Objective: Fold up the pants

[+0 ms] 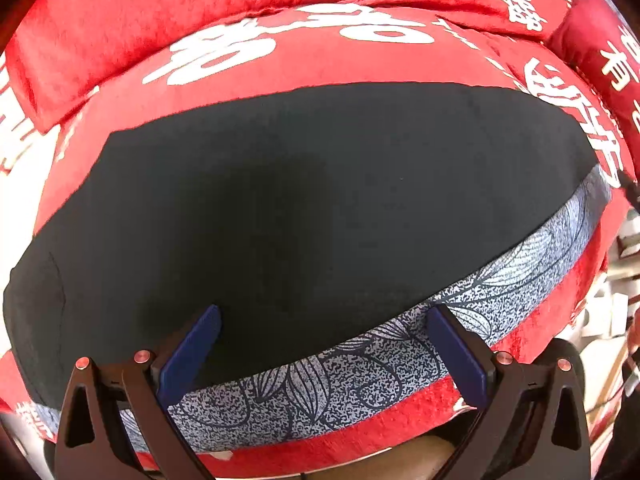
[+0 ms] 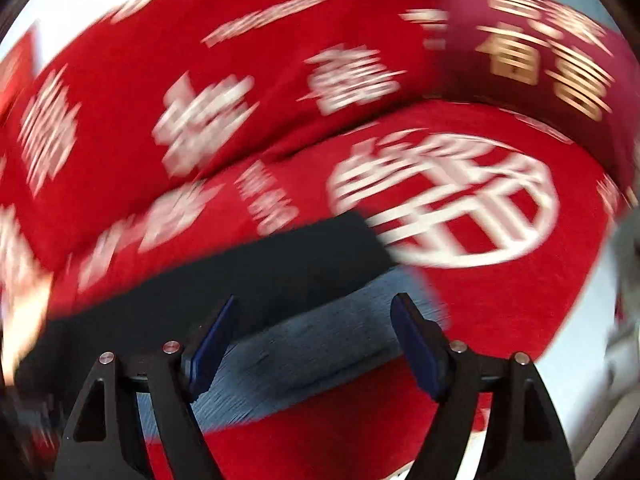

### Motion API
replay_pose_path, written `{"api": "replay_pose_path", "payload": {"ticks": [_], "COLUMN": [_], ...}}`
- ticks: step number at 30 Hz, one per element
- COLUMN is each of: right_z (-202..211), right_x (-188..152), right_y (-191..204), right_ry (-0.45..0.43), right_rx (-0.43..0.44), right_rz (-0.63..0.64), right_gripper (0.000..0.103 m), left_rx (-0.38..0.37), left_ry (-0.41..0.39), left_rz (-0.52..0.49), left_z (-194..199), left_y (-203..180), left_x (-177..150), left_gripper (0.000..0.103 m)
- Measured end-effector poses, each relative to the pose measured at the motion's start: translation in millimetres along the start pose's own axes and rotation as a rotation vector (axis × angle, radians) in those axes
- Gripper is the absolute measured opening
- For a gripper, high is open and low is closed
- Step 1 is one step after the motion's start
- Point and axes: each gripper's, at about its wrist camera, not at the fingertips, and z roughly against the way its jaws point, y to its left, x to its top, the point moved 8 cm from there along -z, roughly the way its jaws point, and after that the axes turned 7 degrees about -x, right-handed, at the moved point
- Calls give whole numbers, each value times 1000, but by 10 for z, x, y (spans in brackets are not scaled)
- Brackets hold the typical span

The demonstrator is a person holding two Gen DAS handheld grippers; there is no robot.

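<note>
The dark navy pants [image 1: 304,200] lie flat on a red cushion with white lettering [image 1: 280,56]. A grey-blue leaf-print waistband [image 1: 360,364] runs along their near edge. My left gripper [image 1: 324,312] is open and empty just above that edge, one finger over the dark cloth, the other over the band. In the blurred right wrist view, the pants [image 2: 280,268] and the pale band [image 2: 320,344] lie on the same red cushion [image 2: 500,320]. My right gripper [image 2: 316,304] is open and empty above the band near the pants' right end.
A raised red back cushion [image 1: 140,12] runs behind the pants, and a red side bolster [image 1: 600,40] stands at the right. The back cushion [image 2: 200,92] also shows in the right wrist view. Pale floor and clutter [image 1: 616,312] lie beyond the cushion's right edge.
</note>
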Motion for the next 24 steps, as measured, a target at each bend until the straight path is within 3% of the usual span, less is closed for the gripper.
{"api": "replay_pose_path", "payload": {"ticks": [3,4,8,12,18,22,24], "right_z": [-353,-363,-182,6,-107,-457,-485], "right_x": [-313,-315,-156,53,-68,-398,-427], "right_y": [273,290,459,1091,2039,2383,2354], "right_ry": [151,131,112,27,64,198,140], "right_rx": [12,-19,-1,37,125,120,85], "right_rz": [82,90,93,232,361,461,503], "right_gripper": [84,91,92,92,92,94,103], "left_rx": [-3,0,26,47,112,105,91], "left_ry": [9,8,-55,-100,-123,-85,-115], "left_rz": [9,16,13,23,108,176,151], "left_z": [17,38,228,368,402,234,273], "left_y": [30,48,139,301,837,1201,1219], "left_x": [-14,-26,-35,-29,-93,-226,-237], "left_gripper": [103,103,103,103,103,103,103]}}
